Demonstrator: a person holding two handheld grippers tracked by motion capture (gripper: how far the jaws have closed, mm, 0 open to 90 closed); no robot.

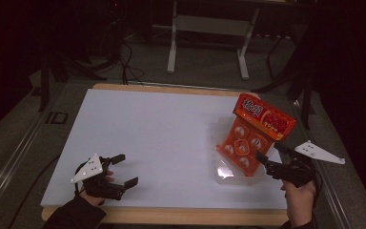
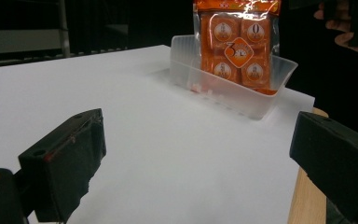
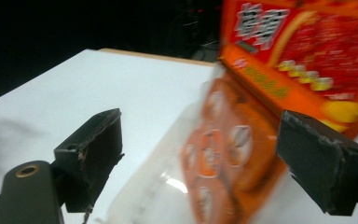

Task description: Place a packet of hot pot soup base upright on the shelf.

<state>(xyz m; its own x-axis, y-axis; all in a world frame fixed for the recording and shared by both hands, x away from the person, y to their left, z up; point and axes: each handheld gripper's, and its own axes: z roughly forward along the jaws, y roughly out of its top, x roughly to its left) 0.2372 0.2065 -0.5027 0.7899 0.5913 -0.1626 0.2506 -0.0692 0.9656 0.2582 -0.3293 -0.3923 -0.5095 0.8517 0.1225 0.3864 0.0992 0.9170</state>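
An orange snack pack stands tilted inside a clear plastic tray at the right of the white board. My right gripper is open just to the right of the tray, near the pack's lower edge. In the right gripper view the pack looms close, blurred, between and beyond the spread jaws of my right gripper. My left gripper is open at the board's front left with nothing in it. In the left gripper view the pack and tray sit well beyond my left gripper.
The white board lies on a wooden table whose edge shows at the front. A metal frame with legs stands on the floor behind. A person's hand holds the right gripper beyond the tray.
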